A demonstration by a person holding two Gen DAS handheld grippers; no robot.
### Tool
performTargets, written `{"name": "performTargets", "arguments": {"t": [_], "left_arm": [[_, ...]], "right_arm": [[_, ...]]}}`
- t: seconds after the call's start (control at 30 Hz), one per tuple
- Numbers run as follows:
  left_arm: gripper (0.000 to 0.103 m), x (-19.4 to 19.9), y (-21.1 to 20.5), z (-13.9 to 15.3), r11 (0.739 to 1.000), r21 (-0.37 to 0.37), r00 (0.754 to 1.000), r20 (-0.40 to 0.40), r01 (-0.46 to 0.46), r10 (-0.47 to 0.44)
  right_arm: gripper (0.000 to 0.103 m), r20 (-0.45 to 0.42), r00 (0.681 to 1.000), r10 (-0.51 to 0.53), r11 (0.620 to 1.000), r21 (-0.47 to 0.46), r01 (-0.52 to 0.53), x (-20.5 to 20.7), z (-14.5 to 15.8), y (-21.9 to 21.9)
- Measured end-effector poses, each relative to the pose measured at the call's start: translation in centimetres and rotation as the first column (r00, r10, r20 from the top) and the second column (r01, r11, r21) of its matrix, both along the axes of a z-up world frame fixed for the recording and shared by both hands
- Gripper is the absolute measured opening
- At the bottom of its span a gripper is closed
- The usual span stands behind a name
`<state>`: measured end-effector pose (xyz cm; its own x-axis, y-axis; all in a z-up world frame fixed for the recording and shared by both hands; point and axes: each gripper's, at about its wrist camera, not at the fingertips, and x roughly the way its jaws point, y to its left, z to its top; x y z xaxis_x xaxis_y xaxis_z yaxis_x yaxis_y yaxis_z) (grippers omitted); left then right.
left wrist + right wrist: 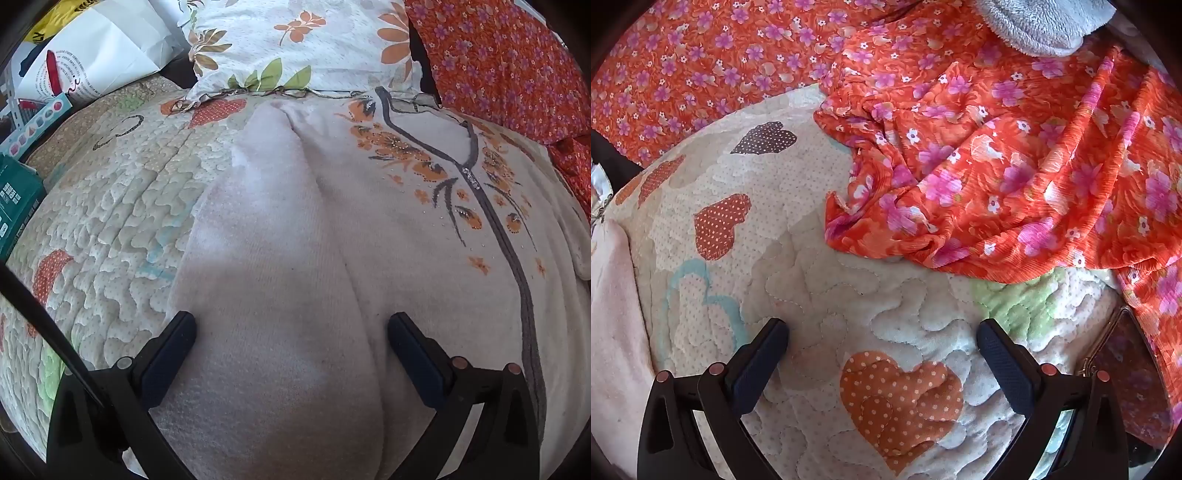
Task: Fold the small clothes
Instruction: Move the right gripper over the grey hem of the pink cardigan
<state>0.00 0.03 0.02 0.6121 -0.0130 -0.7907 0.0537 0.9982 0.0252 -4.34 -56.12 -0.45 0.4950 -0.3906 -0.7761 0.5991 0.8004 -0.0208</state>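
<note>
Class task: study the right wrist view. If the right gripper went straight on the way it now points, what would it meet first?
Probably the heart-patterned quilt, which fills the space ahead of the open right gripper. Farther along lies the crumpled orange floral cloth. Depth is unclear in this view.

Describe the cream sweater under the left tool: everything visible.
The cream sweater looks like soft fleecy knit, with orange flower embroidery and grey stem lines on its right part. A plain panel, perhaps a sleeve, is folded lengthwise over the body, leaving a long crease. It lies flat on the quilted bedspread, its far end near the floral pillow. The open left tool straddles the folded panel.
</note>
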Motion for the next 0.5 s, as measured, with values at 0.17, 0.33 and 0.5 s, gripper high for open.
{"name": "performTargets", "arguments": {"t": [0.17, 0.33, 0.5], "left_arm": [[0.103, -0.1, 0.2, 0.2, 1.0, 0.015, 0.999, -0.04, 0.005, -0.004], [0.091, -1.4, 0.8, 2.4, 0.998, -0.064, 0.997, -0.076, -0.019, 0.014], [0.091, -5.3, 2.4, 7.7, 0.991, -0.133, 1.0, -0.009, -0.013, 0.012]], "right_arm": [[0.103, 0.012, 1.0, -0.006, 1.0, 0.012, 0.005, 0.0, 0.1, 0.0], [0.103, -0.046, 0.999, -0.007, 1.0, 0.019, 0.008, 0.8, 0.6, -0.4], [0.071, 0.016, 1.0, 0.0, 0.999, 0.048, -0.001, -1.2, 3.8, 1.9]]}}
